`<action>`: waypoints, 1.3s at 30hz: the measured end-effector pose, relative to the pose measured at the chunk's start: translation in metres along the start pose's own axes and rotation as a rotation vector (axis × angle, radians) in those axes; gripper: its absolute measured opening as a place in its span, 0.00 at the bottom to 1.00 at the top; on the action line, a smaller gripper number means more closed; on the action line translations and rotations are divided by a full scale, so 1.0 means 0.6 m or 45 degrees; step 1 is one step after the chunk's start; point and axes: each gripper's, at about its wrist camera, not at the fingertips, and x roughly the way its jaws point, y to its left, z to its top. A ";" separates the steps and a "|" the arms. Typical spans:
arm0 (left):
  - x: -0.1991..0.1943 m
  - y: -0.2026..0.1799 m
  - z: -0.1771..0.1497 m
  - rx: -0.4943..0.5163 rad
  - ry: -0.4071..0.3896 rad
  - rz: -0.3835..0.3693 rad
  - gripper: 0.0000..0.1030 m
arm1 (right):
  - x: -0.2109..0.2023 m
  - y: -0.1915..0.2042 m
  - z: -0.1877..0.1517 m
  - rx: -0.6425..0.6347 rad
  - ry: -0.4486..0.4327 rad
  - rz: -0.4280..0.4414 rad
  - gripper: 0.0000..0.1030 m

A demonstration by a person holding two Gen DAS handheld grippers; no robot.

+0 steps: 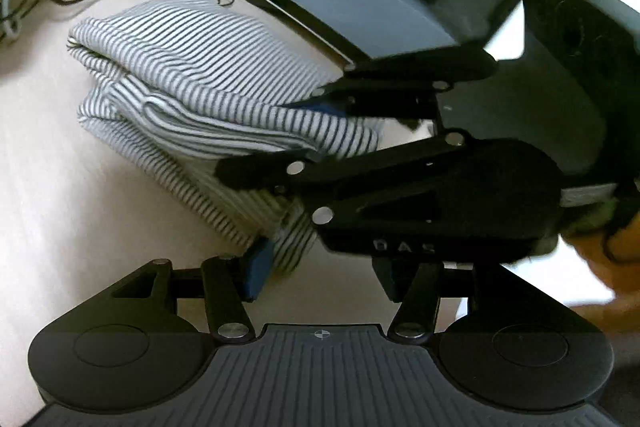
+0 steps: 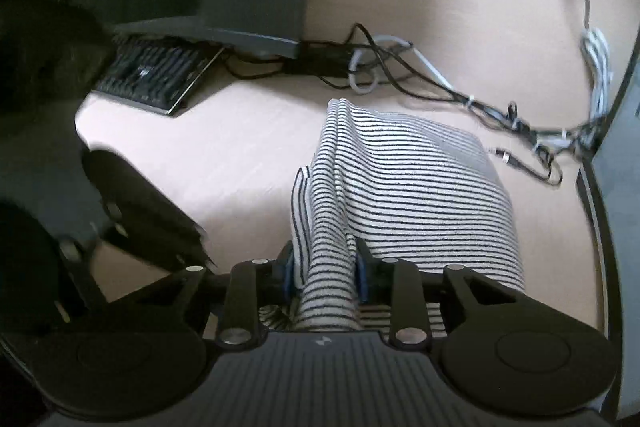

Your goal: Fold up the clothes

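We see the white knit garment with thin dark stripes (image 2: 400, 187) lying bunched on the pale wooden table (image 2: 248, 155), at 12 o'clock from the right claw (image 2: 325, 267), which pinches a thick fold of it. The left claw (image 1: 320, 275) stands partly open, with a corner of cloth against its blue pad (image 1: 258, 273); we cannot tell if it grips. The bundle may slip out or unfold, or catch on the tangled black and white cables (image 2: 460, 95) at 1 o'clock. The right claw hides much of the left view, and the edges are blurred.

garment (image 2: 404, 187): soft striped knit cloth | table (image 2: 248, 155): smooth matt pale wood-look | tongs (image 2: 325, 269): matt black plastic
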 end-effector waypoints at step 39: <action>0.001 -0.006 0.082 -0.336 -0.285 0.457 0.53 | -0.094 -0.081 -0.061 0.011 -0.194 0.112 0.40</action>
